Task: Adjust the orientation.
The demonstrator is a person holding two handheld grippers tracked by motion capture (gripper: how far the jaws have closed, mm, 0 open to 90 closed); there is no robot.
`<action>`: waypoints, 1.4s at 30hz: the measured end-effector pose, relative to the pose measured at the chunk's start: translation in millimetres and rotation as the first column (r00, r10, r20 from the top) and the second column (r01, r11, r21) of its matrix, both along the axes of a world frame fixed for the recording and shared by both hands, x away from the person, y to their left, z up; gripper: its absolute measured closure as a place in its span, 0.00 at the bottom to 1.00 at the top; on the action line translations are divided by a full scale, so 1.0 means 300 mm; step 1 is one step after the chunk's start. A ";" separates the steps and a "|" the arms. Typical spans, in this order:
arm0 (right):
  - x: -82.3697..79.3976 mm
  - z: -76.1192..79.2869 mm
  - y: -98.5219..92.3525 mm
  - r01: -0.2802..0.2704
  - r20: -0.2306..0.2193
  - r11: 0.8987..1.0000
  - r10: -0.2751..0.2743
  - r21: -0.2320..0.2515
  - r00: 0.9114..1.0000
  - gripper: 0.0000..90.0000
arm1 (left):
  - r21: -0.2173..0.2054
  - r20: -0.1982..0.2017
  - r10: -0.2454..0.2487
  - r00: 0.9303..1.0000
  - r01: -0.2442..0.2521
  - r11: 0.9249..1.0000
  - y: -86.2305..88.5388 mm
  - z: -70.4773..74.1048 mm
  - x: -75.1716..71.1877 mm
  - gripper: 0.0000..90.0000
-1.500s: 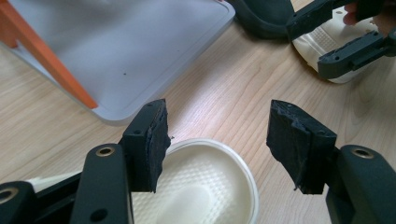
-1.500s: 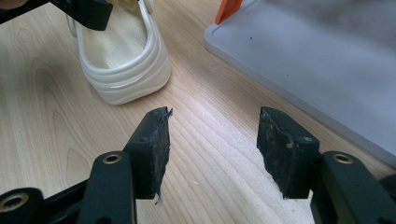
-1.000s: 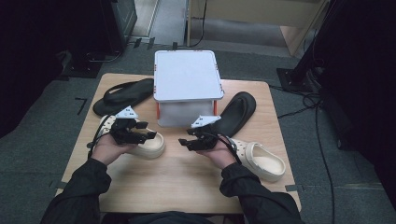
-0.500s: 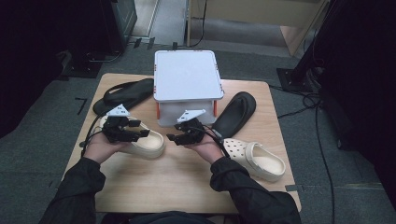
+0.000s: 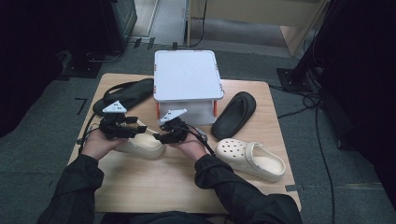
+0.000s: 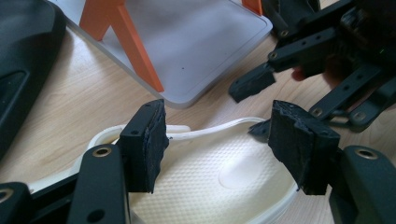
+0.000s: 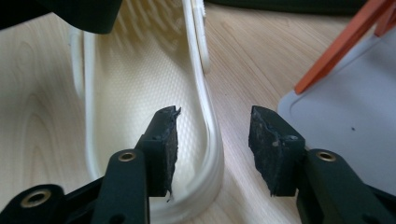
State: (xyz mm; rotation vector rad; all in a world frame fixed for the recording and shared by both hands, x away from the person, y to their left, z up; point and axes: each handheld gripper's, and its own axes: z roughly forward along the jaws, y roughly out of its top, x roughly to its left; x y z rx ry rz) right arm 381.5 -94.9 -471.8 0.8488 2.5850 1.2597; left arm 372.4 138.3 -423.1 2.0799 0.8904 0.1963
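Cream clogs (image 5: 140,145): 2 (black sandals (image 5: 233,114): 2).

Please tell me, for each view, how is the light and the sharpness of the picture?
High view: the table is evenly lit, the floor around it dark, the picture slightly soft. Left gripper view: bright, the cream clog sharp, the right gripper behind it softer. Right gripper view: the jaws sharp, the far end of the clog blurred.
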 end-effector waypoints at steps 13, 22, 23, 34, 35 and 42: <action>0.009 -0.048 0.071 -0.019 0.000 0.999 0.019 -0.051 1.000 0.71 | -0.020 0.002 0.013 1.000 -0.013 1.000 0.020 0.005 0.005 0.41; 0.016 -0.030 0.052 -0.006 0.019 0.999 0.007 -0.046 1.000 0.90 | -0.049 0.008 0.051 0.999 -0.051 0.998 0.063 0.015 0.010 0.42; 0.011 -0.025 0.052 -0.008 0.027 0.999 0.010 -0.050 1.000 0.91 | -0.049 0.008 0.052 0.999 -0.051 0.997 0.064 0.015 0.010 0.42; -0.033 0.001 0.024 -0.015 -0.004 0.998 0.015 -0.066 1.000 0.93 | -0.062 0.009 0.054 0.999 -0.053 0.997 0.057 0.024 0.006 0.42; -0.040 0.006 0.016 -0.013 -0.003 0.998 0.013 -0.063 1.000 0.93 | -0.062 0.010 0.053 0.999 -0.053 0.997 0.057 0.024 0.006 0.42; -0.094 0.024 -0.059 -0.007 0.003 0.998 0.007 -0.067 1.000 0.93 | -0.058 0.011 0.045 0.999 -0.044 0.997 0.051 0.022 0.008 0.42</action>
